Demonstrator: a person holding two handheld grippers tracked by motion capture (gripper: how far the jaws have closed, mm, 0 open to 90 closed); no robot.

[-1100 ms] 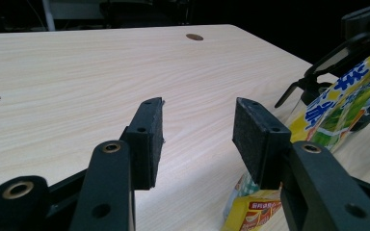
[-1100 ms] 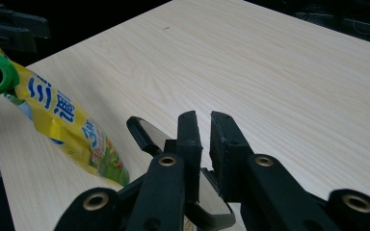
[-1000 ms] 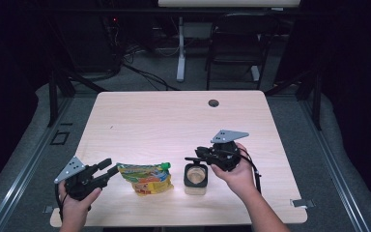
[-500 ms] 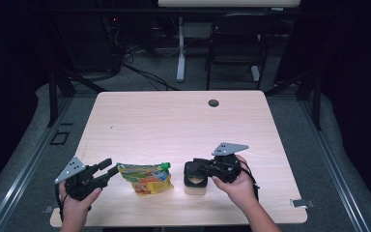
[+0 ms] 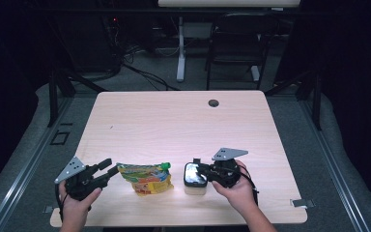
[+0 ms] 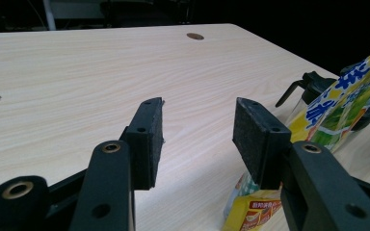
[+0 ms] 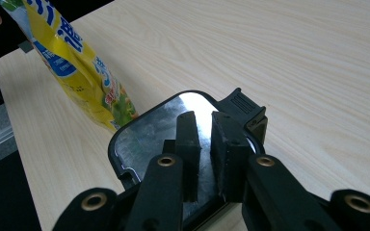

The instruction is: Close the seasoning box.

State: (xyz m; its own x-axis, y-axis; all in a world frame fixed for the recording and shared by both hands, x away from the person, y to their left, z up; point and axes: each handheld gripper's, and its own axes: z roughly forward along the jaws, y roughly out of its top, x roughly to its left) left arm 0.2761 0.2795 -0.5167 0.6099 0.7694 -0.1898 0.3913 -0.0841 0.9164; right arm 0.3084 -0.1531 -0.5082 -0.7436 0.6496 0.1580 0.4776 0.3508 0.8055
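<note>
Change: the right gripper (image 5: 199, 170) has been brought down from above the lidded container (image 5: 194, 177) until its pads rest over the lid; in the earlier high view it was held higher and clear of the container.
Meaning: a grasp or press on the lid appears to be in preparation; an opening of the container is judged to be the step in hand, not yet carried out.
Right gripper state: in the right gripper view the jaws of the right gripper (image 7: 203, 156) are seen nearly closed, with a narrow gap and nothing gripped between the pads; whether the lid is touched cannot be told.
Left gripper state: the left gripper (image 5: 107, 169) is held wide open and empty, just beside the pouch (image 5: 145, 177); in the left gripper view the pads of this gripper (image 6: 198, 139) are seen parted over bare wood.
Container place: near the front edge of the counter (image 5: 174, 121), just right of the pouch, apart from it.
Container make: a pale, translucent, rounded-square body under a dark-framed lid (image 7: 173, 120) with a glossy, reflective panel and a ribbed black latch (image 7: 243, 108).
Pouch make: soft, crinkled, glossy film (image 7: 72, 62), printed in yellow, green and blue, with a green cap (image 5: 165, 166) at its upper corner.
Counter surface: pale wood grain, matt, with a round cable hole (image 5: 213, 103) at the far side.
Pads: flat, black, matt, rectangular blocks.
</note>
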